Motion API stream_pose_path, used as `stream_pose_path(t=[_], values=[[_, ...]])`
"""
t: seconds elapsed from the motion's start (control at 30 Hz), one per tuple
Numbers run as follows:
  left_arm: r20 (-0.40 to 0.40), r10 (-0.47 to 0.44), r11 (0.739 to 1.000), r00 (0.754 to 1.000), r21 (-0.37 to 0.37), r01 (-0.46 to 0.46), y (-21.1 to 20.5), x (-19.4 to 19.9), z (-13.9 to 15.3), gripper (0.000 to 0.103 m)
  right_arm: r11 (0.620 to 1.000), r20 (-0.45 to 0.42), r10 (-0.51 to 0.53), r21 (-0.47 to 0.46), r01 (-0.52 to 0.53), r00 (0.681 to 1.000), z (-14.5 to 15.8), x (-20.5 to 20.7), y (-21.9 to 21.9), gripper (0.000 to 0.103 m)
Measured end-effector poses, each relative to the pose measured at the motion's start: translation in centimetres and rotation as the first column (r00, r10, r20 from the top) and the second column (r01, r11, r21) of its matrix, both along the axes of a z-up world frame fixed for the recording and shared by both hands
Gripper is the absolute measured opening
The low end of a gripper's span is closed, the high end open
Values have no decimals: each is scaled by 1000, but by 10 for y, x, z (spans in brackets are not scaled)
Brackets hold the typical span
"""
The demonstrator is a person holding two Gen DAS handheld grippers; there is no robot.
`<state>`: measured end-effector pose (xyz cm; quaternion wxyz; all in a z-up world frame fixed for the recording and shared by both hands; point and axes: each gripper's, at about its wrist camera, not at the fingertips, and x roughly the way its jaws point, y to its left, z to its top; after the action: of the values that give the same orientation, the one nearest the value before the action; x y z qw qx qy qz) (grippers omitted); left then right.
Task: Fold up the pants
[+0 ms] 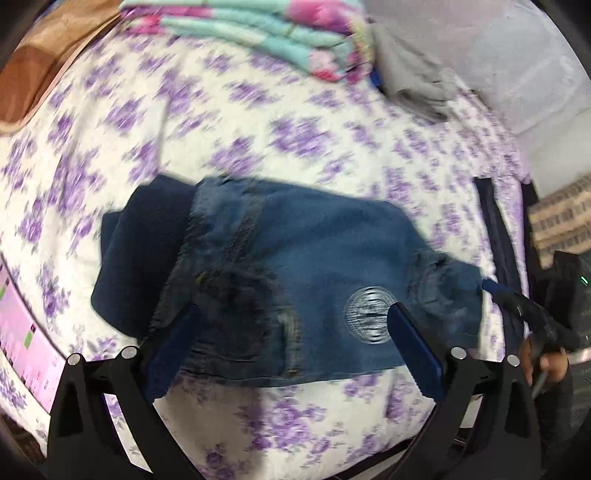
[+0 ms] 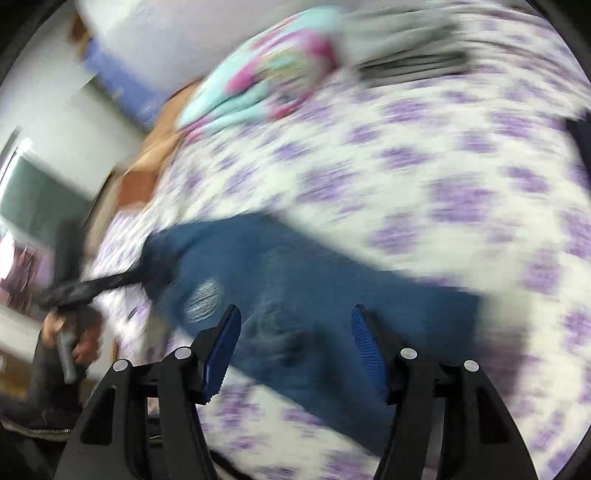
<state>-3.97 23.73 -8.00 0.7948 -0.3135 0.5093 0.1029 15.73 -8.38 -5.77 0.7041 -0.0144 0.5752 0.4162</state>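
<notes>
Left gripper (image 1: pixel 291 332) wide, right gripper (image 2: pixel 295 343) wide, folded jeans (image 1: pixel 314 266), round patch (image 1: pixel 369 315) unreadable

The pants (image 1: pixel 295 280) are mid-blue denim, darker navy at the folded-under end, with a round patch (image 1: pixel 369 315) of pale grey stripes. The bed sheet (image 1: pixel 221 122) is white, scattered with purple flowers. The folded blanket (image 1: pixel 266 33) is turquoise with pink blooms (a touch of yellow too). Beside it lies a grey garment (image 1: pixel 413 77). Each claw, left (image 1: pixel 290 330) and right (image 2: pixel 295 328), is black with blue pads.
</notes>
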Motion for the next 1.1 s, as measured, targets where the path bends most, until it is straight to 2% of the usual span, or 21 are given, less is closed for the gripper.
stream_pose_path(t=[0.03,0.07,0.13,0.23,0.27,0.3,0.33,0.37,0.4,0.43,0.5,0.57,0.63,0.7,0.77,0.8,0.87,0.9,0.97,1.0,1.1], values=[[25,-23,1000,999,-1,23,-5,3,7,98,999,2,-47,-19,47,999,-1,9,-14,58],[49,-55,998,997,1,55,-12,8,14,98,993,-14,-112,-24,112,994,-6,19,-32,48],[84,-124,992,989,10,123,-29,23,25,98,984,-45,-176,-41,174,983,-19,33,-50,39],[111,-235,971,966,-4,237,-62,53,30,98,980,-26,-176,-95,173,984,-45,36,-43,38],[103,-282,959,954,-12,284,-77,66,27,98,976,27,-163,-138,165,986,-51,34,-34,39],[91,-313,949,945,-12,316,-87,75,24,98,969,72,-166,-172,177,983,-53,34,-23,48],[80,-344,938,935,-9,346,-99,84,21,98,956,118,-177,-214,199,977,-58,39,-19,63],[74,-373,927,925,-10,375,-110,93,19,98,934,160,-193,-274,231,968,-64,44,-16,87],[71,-403,914,912,-22,405,-125,105,15,98,916,167,-217,-306,259,962,-72,51,-18,88],[69,-416,907,907,-30,419,-132,111,14,98,917,132,-245,-289,274,961,-75,54,-21,88],[69,-456,888,887,-39,459,-151,124,11,98,928,67,-277,-239,286,958,-73,57,-27,73],[53,-479,876,876,-30,481,-164,132,5,98,939,72,-256,-219,266,964,-65,52,-31,72],[-17,-499,866,866,-14,499,-174,139,-10,98,934,83,-272,-216,284,959,-55,45,-44,72],[-124,-473,879,872,-5,476,-170,140,-30,98,934,100,-282,-201,297,954,-42,33,-56,72],[-174,-407,912,897,-34,408,-154,134,-45,98,954,96,-242,-158,255,966,-34,18,-55,72],[-154,-367,930,918,-70,360,-143,128,-48,98,964,94,-198,-160,211,976,-33,6,-53,72],[-115,-341,939,933,-101,330,-135,121,-46,98,953,119,-138,-254,165,983,-47,-6,-41,73],[-116,-346,937,931,-101,335,-133,119,-46,98,939,111,-126,-308,155,986,-65,-8,-37,78],[-122,-359,932,925,-100,349,-132,117,-49,98,928,57,-187,-317,196,981,-84,-4,-40,85],[-128,-358,933,925,-98,347,-130,115,-51,98,929,49,-198,-308,203,979,-85,-2,-40,86],[-129,-343,939,930,-78,335,-130,108,-45,98,919,85,-146,-358,167,986,-77,-1,-30,87]])
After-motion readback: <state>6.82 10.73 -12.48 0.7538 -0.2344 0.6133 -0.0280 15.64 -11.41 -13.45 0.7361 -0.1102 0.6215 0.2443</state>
